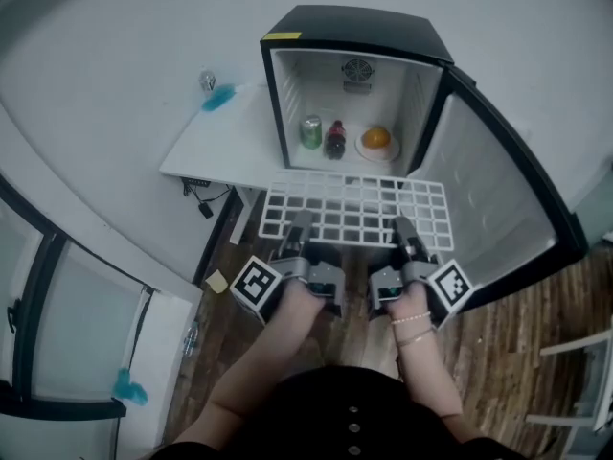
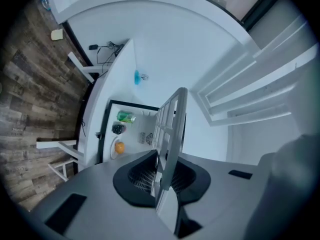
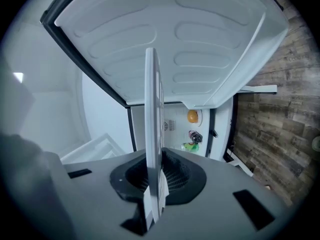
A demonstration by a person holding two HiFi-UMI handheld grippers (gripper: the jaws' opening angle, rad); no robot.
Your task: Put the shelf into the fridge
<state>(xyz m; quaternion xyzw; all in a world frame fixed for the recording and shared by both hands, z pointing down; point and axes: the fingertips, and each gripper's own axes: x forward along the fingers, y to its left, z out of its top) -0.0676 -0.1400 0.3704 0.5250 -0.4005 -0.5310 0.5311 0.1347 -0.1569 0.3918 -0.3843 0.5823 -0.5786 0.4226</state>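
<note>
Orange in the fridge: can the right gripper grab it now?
Probably not yet. The fridge door stands open, but the right gripper is shut on the white shelf, which stretches out flat between it and the orange.

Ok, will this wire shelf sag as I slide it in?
Probably stiff: the wire shelf lies flat though the left hand-held gripper and right hand-held gripper clamp only its near edge. Likely light, being mostly open grid. It might pivot if its far edge catches the fridge.

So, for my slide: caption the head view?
Left hand-held gripper and right hand-held gripper hold the wire shelf before the open fridge.
</note>
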